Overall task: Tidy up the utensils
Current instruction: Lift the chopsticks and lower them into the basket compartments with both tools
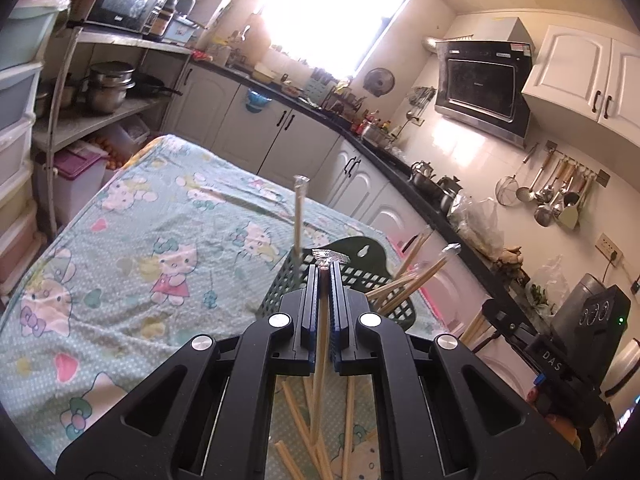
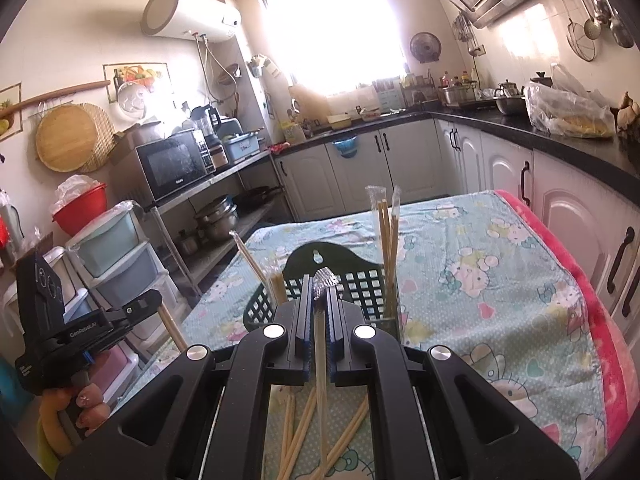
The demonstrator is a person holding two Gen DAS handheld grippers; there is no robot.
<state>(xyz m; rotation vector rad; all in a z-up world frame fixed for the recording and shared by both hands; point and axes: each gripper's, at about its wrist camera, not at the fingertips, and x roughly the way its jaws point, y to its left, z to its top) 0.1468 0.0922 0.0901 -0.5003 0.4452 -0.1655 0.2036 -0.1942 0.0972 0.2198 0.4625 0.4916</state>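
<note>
My left gripper (image 1: 325, 270) is shut on a plastic-wrapped pair of chopsticks (image 1: 320, 344), held above the table just in front of the dark green perforated utensil basket (image 1: 360, 278). Wrapped chopsticks stand in the basket, one upright (image 1: 298, 216) and some leaning right (image 1: 412, 276). My right gripper (image 2: 320, 286) is shut on another wrapped pair of chopsticks (image 2: 320, 356), in front of the same basket (image 2: 360, 284), where chopsticks stand upright (image 2: 386, 248). Several loose chopsticks (image 2: 304, 424) lie on the cloth under both grippers. The left gripper also shows in the right wrist view (image 2: 148, 300).
The table carries a teal cartoon-print cloth (image 1: 132, 248) with a pink edge (image 2: 600, 320) on the right. White kitchen cabinets and a dark counter (image 2: 520, 128) run behind and right. A shelf with pots and plastic drawers (image 2: 116, 248) stands at the left.
</note>
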